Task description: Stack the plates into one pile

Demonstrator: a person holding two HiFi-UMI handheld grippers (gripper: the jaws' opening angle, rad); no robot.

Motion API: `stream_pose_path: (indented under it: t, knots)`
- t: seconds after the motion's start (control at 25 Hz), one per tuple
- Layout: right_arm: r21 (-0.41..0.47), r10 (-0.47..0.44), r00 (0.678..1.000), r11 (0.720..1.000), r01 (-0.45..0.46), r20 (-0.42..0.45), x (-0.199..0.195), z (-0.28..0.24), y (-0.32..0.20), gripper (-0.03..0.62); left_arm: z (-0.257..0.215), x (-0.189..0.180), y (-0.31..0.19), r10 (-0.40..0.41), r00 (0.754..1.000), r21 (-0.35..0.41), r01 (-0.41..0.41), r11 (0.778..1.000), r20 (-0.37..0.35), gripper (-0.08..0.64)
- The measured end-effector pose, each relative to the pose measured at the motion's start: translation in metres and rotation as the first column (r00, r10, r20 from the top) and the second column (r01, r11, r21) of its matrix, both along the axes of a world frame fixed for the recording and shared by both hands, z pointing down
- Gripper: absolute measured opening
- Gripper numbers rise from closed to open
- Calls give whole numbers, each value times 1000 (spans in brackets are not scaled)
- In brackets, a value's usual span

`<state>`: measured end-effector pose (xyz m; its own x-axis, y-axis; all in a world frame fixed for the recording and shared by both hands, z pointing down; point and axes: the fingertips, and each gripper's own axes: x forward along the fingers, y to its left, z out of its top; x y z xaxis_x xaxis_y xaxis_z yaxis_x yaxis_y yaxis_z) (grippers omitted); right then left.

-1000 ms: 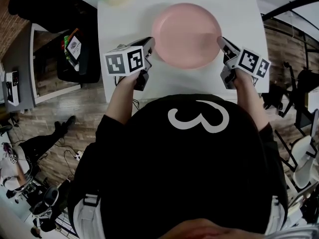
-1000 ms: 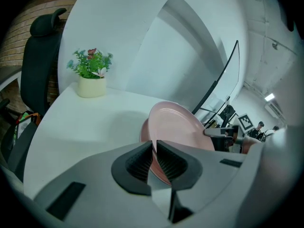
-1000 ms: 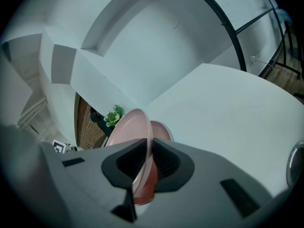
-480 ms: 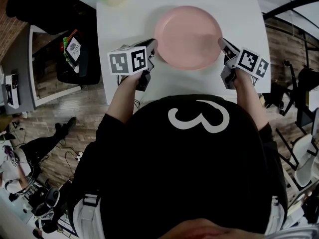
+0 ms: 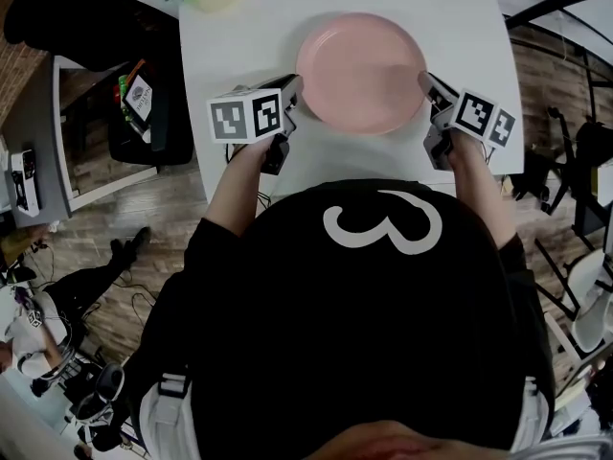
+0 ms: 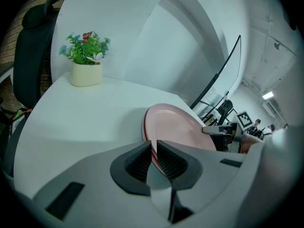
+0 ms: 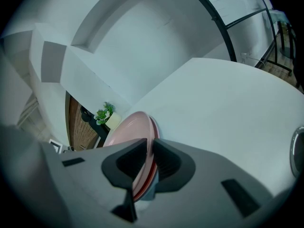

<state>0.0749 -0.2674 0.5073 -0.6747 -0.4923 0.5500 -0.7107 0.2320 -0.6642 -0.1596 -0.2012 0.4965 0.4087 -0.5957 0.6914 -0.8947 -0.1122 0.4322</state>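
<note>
right now i pinch the round pink plate (image 5: 359, 70) at opposite rims, left gripper (image 5: 291, 92) clamped on its left edge, right gripper (image 5: 427, 84) on its right; it spans level between them over the white table (image 5: 239, 36), neither hand nearer

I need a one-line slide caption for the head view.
Viewed from above, the left gripper and the right gripper grip opposite rims of a pink plate at a white table.
</note>
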Motion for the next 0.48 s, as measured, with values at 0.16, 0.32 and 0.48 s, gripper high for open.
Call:
stream_pose_path:
  t: [0.16, 0.32, 0.48]
  knots:
    - [0, -1, 1000, 1000, 1, -2, 1, 2, -1, 52, 3, 0, 0, -3, 1000, -6, 3, 1000, -10, 41]
    - [11, -11, 1000, 1000, 12, -9, 0, 3, -1, 52, 2, 2, -1, 0, 1000, 1, 0, 1000, -29, 41]
    - [14, -29, 1000, 999, 29, 0, -3, 3, 0, 52, 3, 0, 0, -8, 999, 5, 8, 1000, -34, 41]
